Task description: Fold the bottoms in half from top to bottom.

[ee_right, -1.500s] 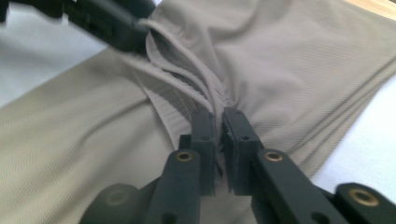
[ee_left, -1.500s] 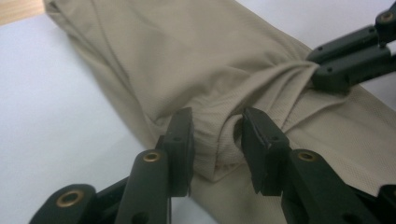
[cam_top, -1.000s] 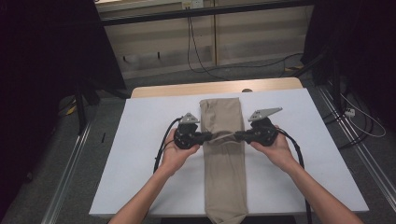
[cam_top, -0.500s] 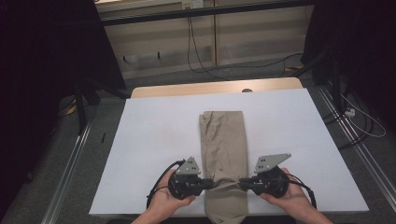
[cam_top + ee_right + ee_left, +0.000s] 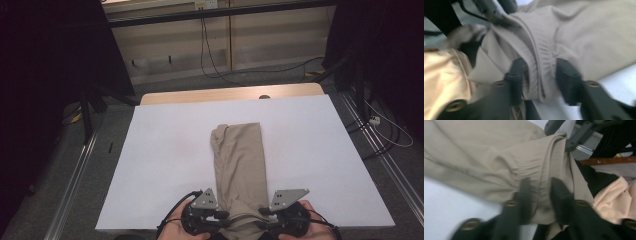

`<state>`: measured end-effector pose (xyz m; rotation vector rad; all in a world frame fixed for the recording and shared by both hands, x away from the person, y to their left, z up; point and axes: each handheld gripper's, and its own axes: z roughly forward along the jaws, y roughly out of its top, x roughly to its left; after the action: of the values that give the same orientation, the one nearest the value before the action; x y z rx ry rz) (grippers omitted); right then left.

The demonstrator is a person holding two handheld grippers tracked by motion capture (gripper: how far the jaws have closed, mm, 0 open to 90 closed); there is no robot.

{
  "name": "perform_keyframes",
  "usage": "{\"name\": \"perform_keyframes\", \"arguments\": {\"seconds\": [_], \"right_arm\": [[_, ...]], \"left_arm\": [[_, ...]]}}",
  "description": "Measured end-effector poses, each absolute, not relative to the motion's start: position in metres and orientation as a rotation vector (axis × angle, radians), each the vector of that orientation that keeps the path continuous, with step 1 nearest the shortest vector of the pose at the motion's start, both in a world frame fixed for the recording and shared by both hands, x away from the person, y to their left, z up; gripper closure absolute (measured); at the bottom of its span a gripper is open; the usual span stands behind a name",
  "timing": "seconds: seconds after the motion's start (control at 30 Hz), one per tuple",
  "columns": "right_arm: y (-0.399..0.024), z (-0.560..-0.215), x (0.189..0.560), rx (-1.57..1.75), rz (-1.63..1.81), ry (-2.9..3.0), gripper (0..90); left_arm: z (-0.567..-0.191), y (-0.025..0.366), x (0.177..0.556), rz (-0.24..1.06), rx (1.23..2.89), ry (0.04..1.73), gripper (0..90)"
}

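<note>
Beige trousers (image 5: 239, 160) lie folded in a long strip down the middle of the white table (image 5: 165, 165), their far end rumpled at the left. Both grippers sit at the near edge, facing each other across the strip's near end. My left gripper (image 5: 224, 217) and my right gripper (image 5: 261, 216) have just been opening. In the left gripper view, the ribbed band of the trousers (image 5: 486, 162) runs between the parted jaws of the left gripper (image 5: 540, 187). In the right gripper view, a fold of the trousers (image 5: 594, 32) stands loose between the jaws of the right gripper (image 5: 540, 66).
A wooden strip (image 5: 230, 94) borders the table's far edge. Metal rails (image 5: 75, 175) run along the floor on both sides, and cables (image 5: 210, 50) trail behind the table. The person's hands (image 5: 172, 225) hold the grippers at the bottom edge.
Both grippers came from mid-table back to the near edge, dragging the cloth with them, so the trousers' far end now lies closer. The jaws of both have parted.
</note>
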<state>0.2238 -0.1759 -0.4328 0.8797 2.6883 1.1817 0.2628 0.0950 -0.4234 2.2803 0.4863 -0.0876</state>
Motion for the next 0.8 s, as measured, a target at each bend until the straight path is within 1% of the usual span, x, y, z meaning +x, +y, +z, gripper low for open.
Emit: {"name": "perform_keyframes", "arguments": {"seconds": [0.03,0.07,0.1,0.13,0.17,0.2,0.27,0.33,0.4,0.53,0.57,0.67,0.8], "right_arm": [[-0.179,-0.429,0.228,0.886,1.241,2.682,49.2],[-0.182,-0.424,0.232,0.898,1.285,2.652,48.1],[-0.185,-0.421,0.236,0.902,1.308,2.62,45.7],[-0.188,-0.416,0.242,0.901,1.336,2.585,43.7],[-0.192,-0.41,0.251,0.908,1.345,2.539,40.9],[-0.194,-0.408,0.258,0.931,1.337,2.52,38.9],[-0.201,-0.404,0.28,0.956,1.313,2.484,39.3],[-0.209,-0.403,0.307,1.015,1.313,2.43,40.3],[-0.213,-0.404,0.329,1.051,1.285,2.388,42.5],[-0.217,-0.408,0.382,1.136,1.213,2.307,48.6],[-0.219,-0.41,0.398,1.18,1.244,2.282,51.4],[-0.217,-0.414,0.435,1.211,1.151,2.243,54.0],[-0.214,-0.425,0.473,1.269,1.101,2.241,54.0]], "left_arm": [[-0.419,0.097,0.268,-0.062,2.273,0.485,52.9],[-0.416,0.098,0.272,-0.044,2.264,0.487,52.4],[-0.413,0.099,0.28,-0.02,2.237,0.496,49.6],[-0.409,0.101,0.293,0.031,2.218,0.524,45.2],[-0.407,0.101,0.302,0.059,2.215,0.544,43.0],[-0.406,0.102,0.32,0.092,2.197,0.581,41.2],[-0.408,0.103,0.35,0.082,2.149,0.635,40.5],[-0.41,0.101,0.376,0.148,2.154,0.693,38.9],[-0.414,0.098,0.401,0.187,2.142,0.75,42.9],[-0.422,0.089,0.45,0.235,2.112,0.856,44.5],[-0.425,0.086,0.46,0.243,2.097,0.875,44.6],[-0.429,0.077,0.484,0.336,2.076,0.887,48.0],[-0.436,0.066,0.51,0.315,2.091,0.917,48.9]]}}
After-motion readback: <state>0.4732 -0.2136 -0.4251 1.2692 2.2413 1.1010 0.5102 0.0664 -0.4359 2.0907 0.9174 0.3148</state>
